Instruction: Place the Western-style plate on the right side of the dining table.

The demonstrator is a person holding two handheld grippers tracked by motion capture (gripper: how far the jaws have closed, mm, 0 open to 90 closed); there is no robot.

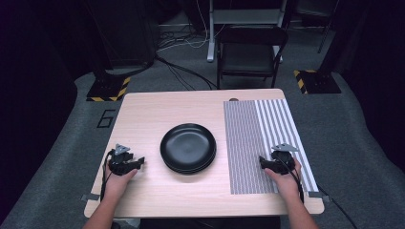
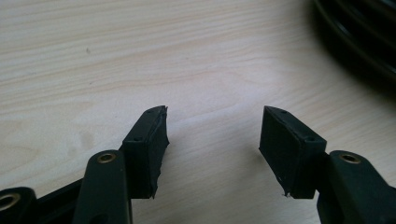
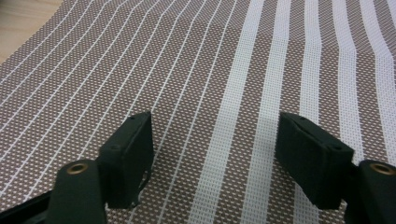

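A stack of black plates (image 1: 187, 147) sits in the middle of the light wooden table (image 1: 143, 114). Right of it lies a brown and white striped placemat (image 1: 258, 143). My left gripper (image 1: 139, 162) rests low on the table left of the plates, its jaws pointing toward them. In the left gripper view the left gripper (image 2: 215, 121) is open over bare wood, and the plates' rim (image 2: 359, 37) shows at the top right. My right gripper (image 1: 262, 162) sits on the placemat's near part. In the right gripper view the right gripper (image 3: 215, 126) stands open with nothing between its fingers above the placemat (image 3: 210, 56).
A dark folding chair (image 1: 250, 52) stands beyond the table's far edge. Cables run over the grey floor. Two stands with yellow and black striped bases (image 1: 107, 88) (image 1: 316, 81) flank the table's far corners.
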